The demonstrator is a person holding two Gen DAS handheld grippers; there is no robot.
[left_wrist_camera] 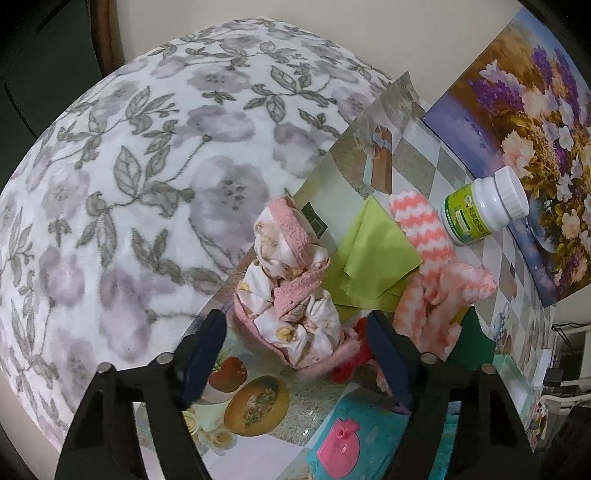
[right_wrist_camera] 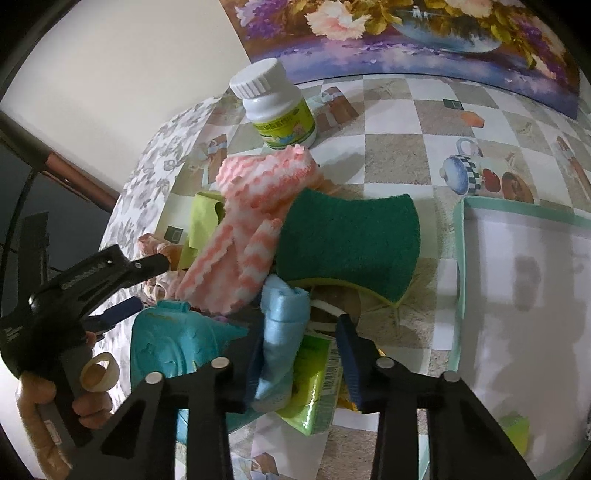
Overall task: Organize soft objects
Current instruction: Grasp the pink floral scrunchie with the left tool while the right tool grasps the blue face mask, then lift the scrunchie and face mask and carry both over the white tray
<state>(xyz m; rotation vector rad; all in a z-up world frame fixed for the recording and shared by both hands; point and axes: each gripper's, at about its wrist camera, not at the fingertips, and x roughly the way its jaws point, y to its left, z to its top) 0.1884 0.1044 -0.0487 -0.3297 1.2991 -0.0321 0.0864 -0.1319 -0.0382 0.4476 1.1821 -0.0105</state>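
In the left wrist view my left gripper (left_wrist_camera: pixel 295 343) is open, its jaws either side of a crumpled pink floral cloth (left_wrist_camera: pixel 291 291) without pinching it. Behind lie a green cloth (left_wrist_camera: pixel 373 254), a pink-and-white zigzag cloth (left_wrist_camera: pixel 432 258) and a red item (left_wrist_camera: pixel 347 365). In the right wrist view my right gripper (right_wrist_camera: pixel 301 354) is open around a rolled light-blue cloth (right_wrist_camera: pixel 282 332) that lies on a green tissue pack (right_wrist_camera: pixel 317 391). A green scouring sponge (right_wrist_camera: pixel 351 240) and the zigzag cloth (right_wrist_camera: pixel 255 221) sit just beyond. The left gripper (right_wrist_camera: pixel 136 284) shows at the left.
A white pill bottle (right_wrist_camera: pixel 277 107) stands near a flower painting (right_wrist_camera: pixel 406 33) at the back. A teal hot-water bag (right_wrist_camera: pixel 170 343), a mint-rimmed white tray (right_wrist_camera: pixel 524 295) and a floral blanket (left_wrist_camera: pixel 140 177) off the table's left edge surround the pile.
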